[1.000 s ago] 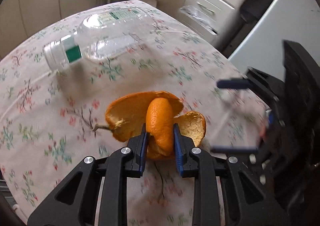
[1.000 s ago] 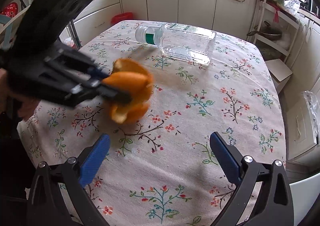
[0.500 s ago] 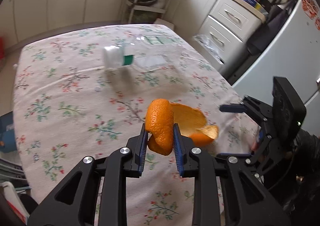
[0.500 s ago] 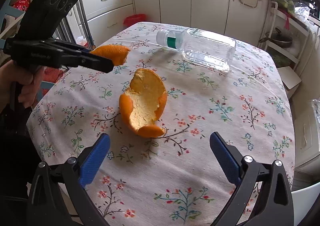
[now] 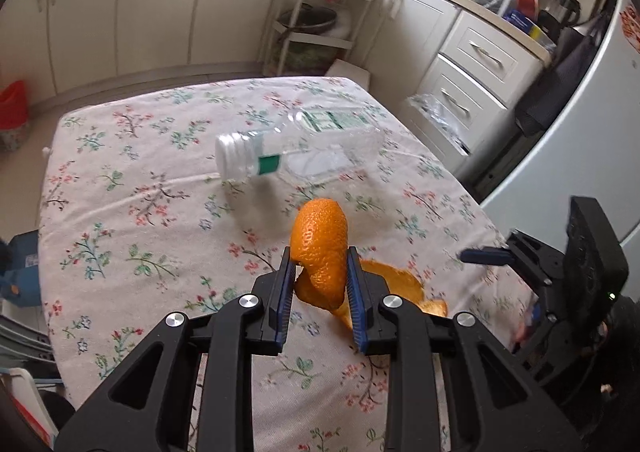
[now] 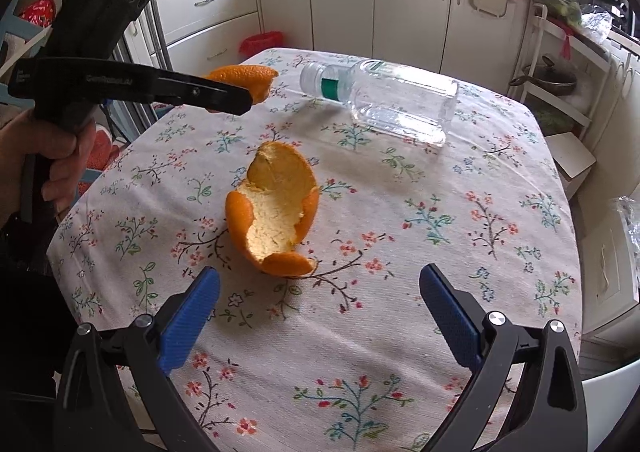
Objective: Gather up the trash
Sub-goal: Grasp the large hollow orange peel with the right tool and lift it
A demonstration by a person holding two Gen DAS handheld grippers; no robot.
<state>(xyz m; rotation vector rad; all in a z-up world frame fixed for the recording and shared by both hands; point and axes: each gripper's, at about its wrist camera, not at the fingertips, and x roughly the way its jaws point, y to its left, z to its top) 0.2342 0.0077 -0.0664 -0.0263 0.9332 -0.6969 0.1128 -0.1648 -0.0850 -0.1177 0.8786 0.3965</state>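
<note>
My left gripper [image 5: 320, 284] is shut on a curled piece of orange peel [image 5: 322, 248] and holds it above the table; it also shows in the right wrist view [image 6: 240, 92] with the peel [image 6: 244, 76]. A larger cupped orange peel [image 6: 276, 212] lies on the floral tablecloth [image 6: 420, 252], just ahead of my open, empty right gripper [image 6: 320, 312]. It shows partly behind the left fingers [image 5: 400, 280]. An empty clear plastic bottle [image 6: 384, 100] lies on its side farther back [image 5: 304, 144].
White kitchen cabinets [image 6: 360, 4] line the walls. A red bin [image 6: 262, 42] stands on the floor beyond the table. A wire rack with a pot [image 6: 552, 80] is at the right. A fridge [image 5: 580, 140] stands near the table's right edge.
My left gripper lifted the small peel piece up and away from the larger peel, which stays on the table. My right gripper stayed open and moved closer to the large peel.
</note>
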